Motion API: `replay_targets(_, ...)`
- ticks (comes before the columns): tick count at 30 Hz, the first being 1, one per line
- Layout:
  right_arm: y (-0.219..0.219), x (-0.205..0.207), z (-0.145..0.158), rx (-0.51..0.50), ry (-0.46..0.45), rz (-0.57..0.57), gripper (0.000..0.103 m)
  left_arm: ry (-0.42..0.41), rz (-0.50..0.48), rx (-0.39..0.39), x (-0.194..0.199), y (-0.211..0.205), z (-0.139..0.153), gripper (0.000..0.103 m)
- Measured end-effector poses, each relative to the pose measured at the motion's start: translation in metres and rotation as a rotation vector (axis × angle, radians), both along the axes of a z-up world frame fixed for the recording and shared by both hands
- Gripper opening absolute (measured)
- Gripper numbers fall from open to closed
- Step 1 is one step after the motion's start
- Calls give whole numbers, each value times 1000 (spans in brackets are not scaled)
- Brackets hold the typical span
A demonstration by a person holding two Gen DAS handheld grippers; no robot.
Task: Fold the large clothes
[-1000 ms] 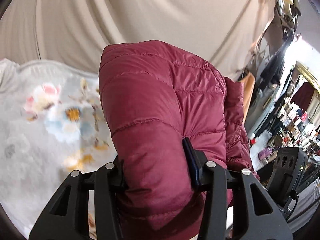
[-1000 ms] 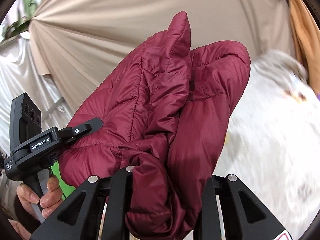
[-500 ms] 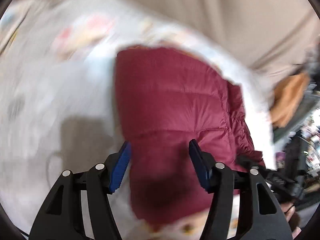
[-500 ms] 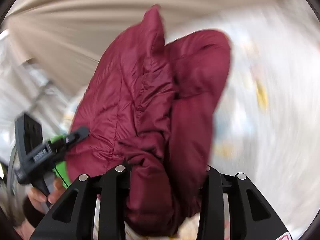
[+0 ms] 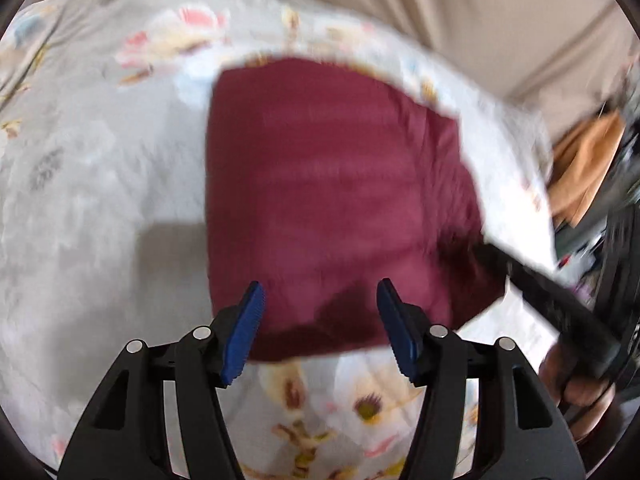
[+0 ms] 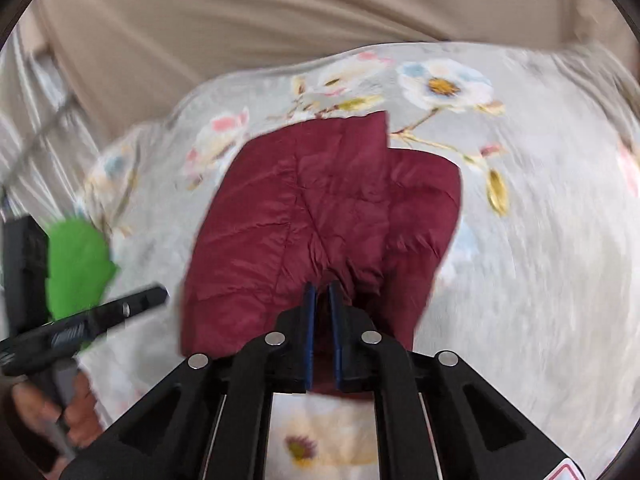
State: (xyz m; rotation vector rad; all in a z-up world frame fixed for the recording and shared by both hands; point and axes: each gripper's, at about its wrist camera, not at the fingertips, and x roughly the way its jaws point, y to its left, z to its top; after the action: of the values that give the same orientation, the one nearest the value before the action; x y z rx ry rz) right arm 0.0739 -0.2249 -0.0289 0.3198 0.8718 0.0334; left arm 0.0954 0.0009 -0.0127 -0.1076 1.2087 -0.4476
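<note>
on the floral bedspread the folded maroon puffer jacket lies flat. the left gripper, its jaws just opened and apart, hangs over its near edge; the right gripper, its jaws just closed together, holds nothing, seemingly let go after laying it down.

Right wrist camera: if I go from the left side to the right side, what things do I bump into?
Hand holding the left gripper → green thing → dark red puffy jacket, with the right gripper shut at its near edge → flowery bed cover.
</note>
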Motion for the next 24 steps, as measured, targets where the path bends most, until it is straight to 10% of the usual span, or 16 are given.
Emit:
replay_targets(8,-36,2,-53,142,137,-87,6,43,6,180,-32,15,-49,59)
replay_targets(16,-21,-29,-7,191,-18,-55,20,12,37,233,-4,36,-57,55)
replay_targets(19,-3,-15,-31,60,75,-8,9,-26,35,281,1,36,-56,54)
replay_targets(24,-12,-12,-96,177,203,-63,0,-28,33,301,17,41,-64,54)
